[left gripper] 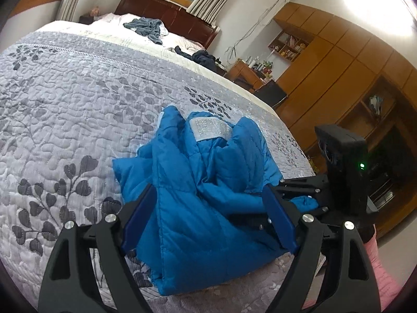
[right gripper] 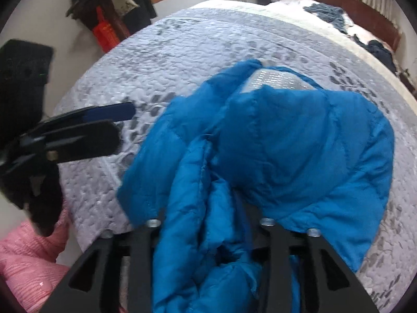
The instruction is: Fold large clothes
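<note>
Mid-fold: my right tool (right gripper: 208, 234) grips the bunched blue puffer jacket (right gripper: 286, 143), left tool (left gripper: 208, 208) open around it; next, spread it flat on the bed (left gripper: 65, 91).

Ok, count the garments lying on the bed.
3. The blue jacket lies at the near edge, a grey-blue heap by the headboard, and a dark heap at the far right edge. Others may be hidden.
</note>
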